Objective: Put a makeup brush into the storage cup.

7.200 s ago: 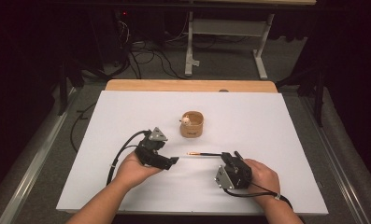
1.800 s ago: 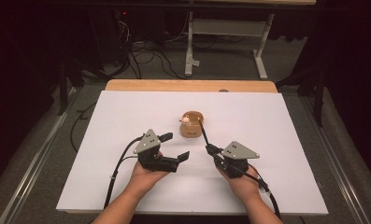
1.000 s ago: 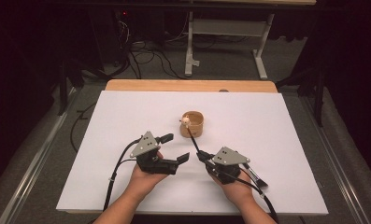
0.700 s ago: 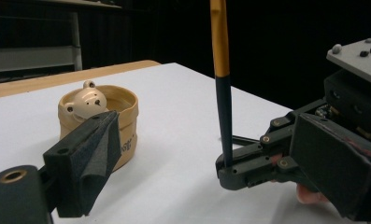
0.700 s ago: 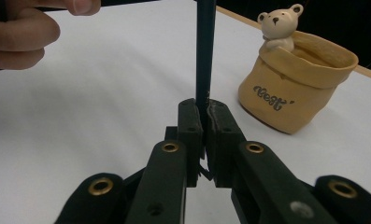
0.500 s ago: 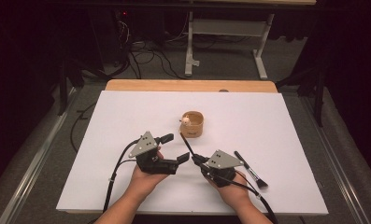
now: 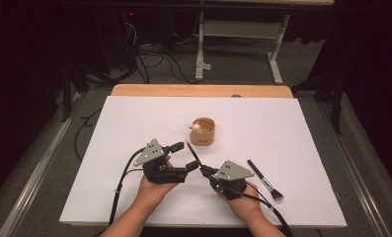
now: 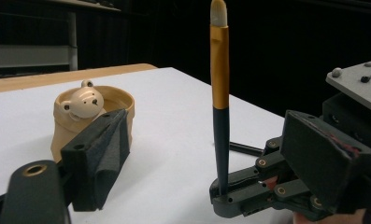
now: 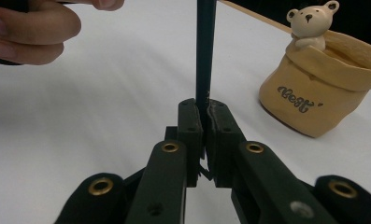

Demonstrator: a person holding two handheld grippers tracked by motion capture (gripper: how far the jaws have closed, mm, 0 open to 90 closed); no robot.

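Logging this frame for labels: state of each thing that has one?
Left tongs: open, holding nothing.
Right tongs: shut on gold brush.
Gold brush: held by its handle end, bristles up.
Black brush: lying flat on the table, right of the right hand.
Bear pot: upright, nothing in it that I can see.

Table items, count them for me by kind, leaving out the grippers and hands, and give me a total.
Makeup brushes: 2, one with a gold ferrule held upright in the right gripper, one black fan-tipped brush lying on the white tabletop.
Bear-decorated tan pouch-shaped holder: 1.
Total: 3.
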